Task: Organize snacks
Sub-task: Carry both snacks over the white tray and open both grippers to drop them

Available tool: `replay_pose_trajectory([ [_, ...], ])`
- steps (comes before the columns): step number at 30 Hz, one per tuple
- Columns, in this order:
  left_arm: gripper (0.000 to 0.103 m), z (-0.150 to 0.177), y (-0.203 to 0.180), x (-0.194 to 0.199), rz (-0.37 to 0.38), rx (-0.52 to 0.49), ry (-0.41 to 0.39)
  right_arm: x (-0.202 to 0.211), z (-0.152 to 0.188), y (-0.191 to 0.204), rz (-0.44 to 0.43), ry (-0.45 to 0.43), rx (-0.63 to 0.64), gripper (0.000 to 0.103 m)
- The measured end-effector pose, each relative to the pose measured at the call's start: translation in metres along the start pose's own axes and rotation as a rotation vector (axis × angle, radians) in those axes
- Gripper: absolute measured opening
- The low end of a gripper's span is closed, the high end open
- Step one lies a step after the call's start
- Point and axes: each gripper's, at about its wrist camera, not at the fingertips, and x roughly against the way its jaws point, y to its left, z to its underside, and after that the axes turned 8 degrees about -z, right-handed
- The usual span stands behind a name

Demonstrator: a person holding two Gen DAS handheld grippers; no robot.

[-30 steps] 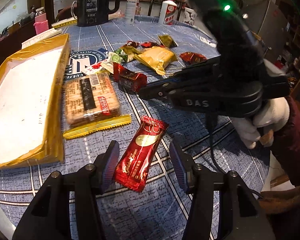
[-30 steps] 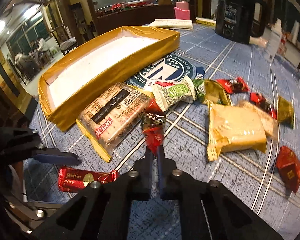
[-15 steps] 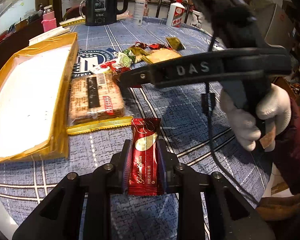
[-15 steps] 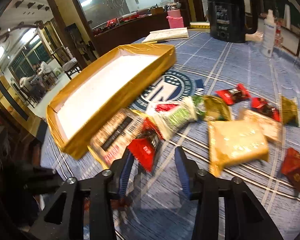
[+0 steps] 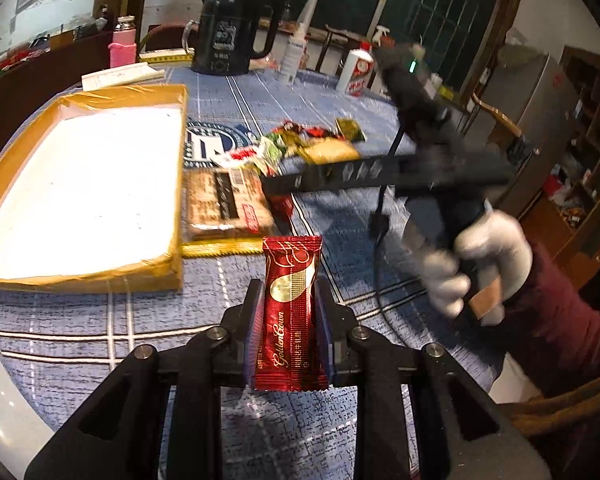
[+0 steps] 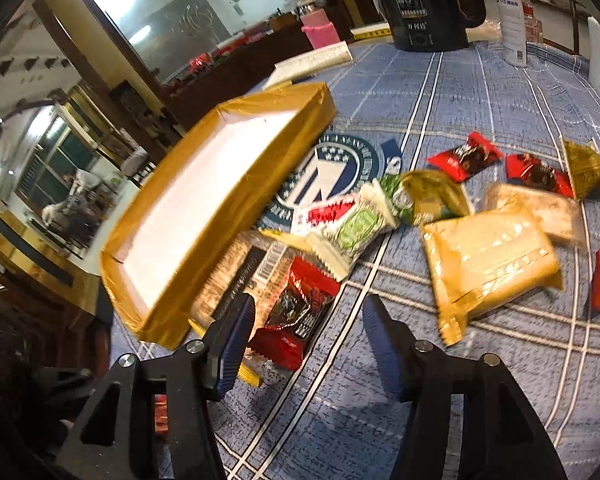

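My left gripper (image 5: 289, 320) is shut on a long red Golden Crown wafer bar (image 5: 290, 312) and holds it above the blue tablecloth. The gold tray (image 5: 176, 184) with a white floor lies to its left. My right gripper (image 6: 308, 332) is open over a small red-and-black candy packet (image 6: 296, 320), which lies between its fingers, nearer the left one. In the left wrist view the right gripper (image 5: 268, 186) reaches over the large biscuit pack (image 5: 224, 204). A pile of snacks lies beyond: a yellow pack (image 6: 488, 260), a green-and-white one (image 6: 356, 232), and red ones (image 6: 466, 156).
A black kettle (image 5: 228, 32), a white spray bottle (image 5: 298, 50), a white-and-red bottle (image 5: 356, 72) and a pink cup (image 5: 123, 46) stand at the table's far edge. A wooden chair (image 5: 496, 116) and shelves are at the right. The gold tray (image 6: 148, 288) lies left of my right gripper.
My left gripper closed on the red wafer bar and lifted it. My right gripper opened, and the small red packet it held now lies between its fingers.
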Motion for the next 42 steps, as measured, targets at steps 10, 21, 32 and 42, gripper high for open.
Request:
replay_pose_trajectory([
  [10, 0.023, -0.019, 0.048, 0.028, -0.040, 0.098, -0.098, 0.013, 0.013, 0.009, 0.033, -0.045, -0.012, 0.021],
  [21, 0.023, -0.048, 0.141, 0.007, -0.249, 0.268, -0.078, 0.025, -0.016, 0.091, -0.131, -0.094, 0.083, 0.021],
  [32, 0.025, -0.040, 0.186, -0.006, -0.245, 0.398, -0.039, -0.080, -0.031, 0.140, -0.132, 0.041, 0.138, 0.021],
  [42, 0.051, -0.037, 0.174, 0.025, -0.233, 0.434, -0.125, -0.072, -0.030, 0.145, -0.151, -0.001, 0.169, 0.037],
])
